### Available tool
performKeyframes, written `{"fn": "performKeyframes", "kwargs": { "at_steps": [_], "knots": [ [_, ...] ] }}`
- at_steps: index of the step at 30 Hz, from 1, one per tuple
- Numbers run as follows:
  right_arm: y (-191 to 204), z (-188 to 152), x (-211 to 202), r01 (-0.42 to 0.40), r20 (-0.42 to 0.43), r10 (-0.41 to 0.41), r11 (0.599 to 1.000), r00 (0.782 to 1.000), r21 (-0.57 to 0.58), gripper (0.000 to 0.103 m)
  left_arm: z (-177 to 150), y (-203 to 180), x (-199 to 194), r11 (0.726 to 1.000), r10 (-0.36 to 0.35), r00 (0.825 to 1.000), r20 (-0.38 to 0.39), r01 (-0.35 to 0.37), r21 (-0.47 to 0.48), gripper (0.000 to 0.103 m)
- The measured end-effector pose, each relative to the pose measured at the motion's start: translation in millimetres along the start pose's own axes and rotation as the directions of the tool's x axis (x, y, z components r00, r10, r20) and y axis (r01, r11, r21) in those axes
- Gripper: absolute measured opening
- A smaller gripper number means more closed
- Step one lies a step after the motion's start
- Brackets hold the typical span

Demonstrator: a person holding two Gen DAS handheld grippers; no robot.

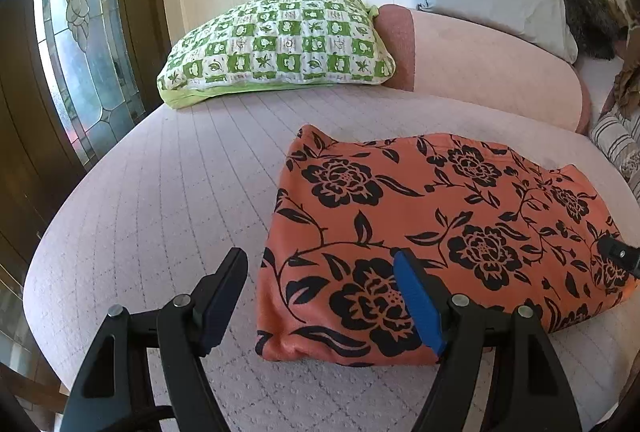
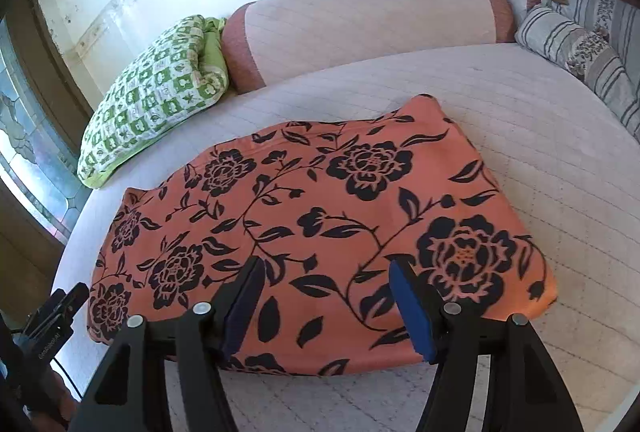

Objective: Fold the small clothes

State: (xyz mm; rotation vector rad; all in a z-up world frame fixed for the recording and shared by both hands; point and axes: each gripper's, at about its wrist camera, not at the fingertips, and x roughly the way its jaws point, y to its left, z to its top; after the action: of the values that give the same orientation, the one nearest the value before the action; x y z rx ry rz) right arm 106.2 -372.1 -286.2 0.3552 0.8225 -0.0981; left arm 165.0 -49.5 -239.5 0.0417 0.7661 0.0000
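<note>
Left gripper (image 1: 320,296): jaws spread wide with nothing pinched; it hovers over the near left corner of the orange floral garment (image 1: 420,232), one pad over bare quilt, the blue pad over the cloth.
Garment, left view: folded into a rough rectangle, flat on the pale quilted bed cover (image 1: 160,192), stretching ahead and to the right of this gripper.
Step tip, left view: looks to me like the fold is laid down and just released, so next I'd grab a corner low and at the very edge, both layers together, or the top layer will slide.
Room, left view: plenty of bare quilt off to the left and ahead; the green checked pillow (image 1: 276,40) and pink bolster (image 1: 492,72) sit well beyond the far edge, so no worries there.
Right gripper (image 2: 328,296): jaws apart, not gripping, sitting just above the near hem with cloth showing between the pads but not pressed.
Garment, right view: far right corner pokes up a bit and the left end looks rumpled, probably worth smoothing first.
Edges, right view: near fold line is fairly straight; right side is rounded and puffy.
Room, right view: open quilt to the right; striped cushion (image 2: 580,52) is far off. The other gripper sits close at lower left, so I'd keep the hands from crossing.
</note>
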Motion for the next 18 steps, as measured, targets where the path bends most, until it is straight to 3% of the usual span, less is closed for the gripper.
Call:
{"fn": "performKeyframes", "kwargs": {
  "at_steps": [7,9,18],
  "knots": [
    [16,-3,15,-0.002,-0.030,0.001,1.000,1.000,-0.027,0.054,4,-2,4,1.000,-0.006,1.000,-0.001,0.006,-0.002,0.076],
    [21,-3,17,-0.006,-0.032,0.005,0.999,0.999,-0.039,0.043,4,-6,4,1.000,-0.003,1.000,0.004,0.003,0.011,0.076],
    [35,-3,17,-0.010,-0.007,0.009,0.996,1.000,-0.083,0.041,7,-19,5,0.999,-0.024,1.000,0.009,0.023,0.029,0.076]
  ]
}}
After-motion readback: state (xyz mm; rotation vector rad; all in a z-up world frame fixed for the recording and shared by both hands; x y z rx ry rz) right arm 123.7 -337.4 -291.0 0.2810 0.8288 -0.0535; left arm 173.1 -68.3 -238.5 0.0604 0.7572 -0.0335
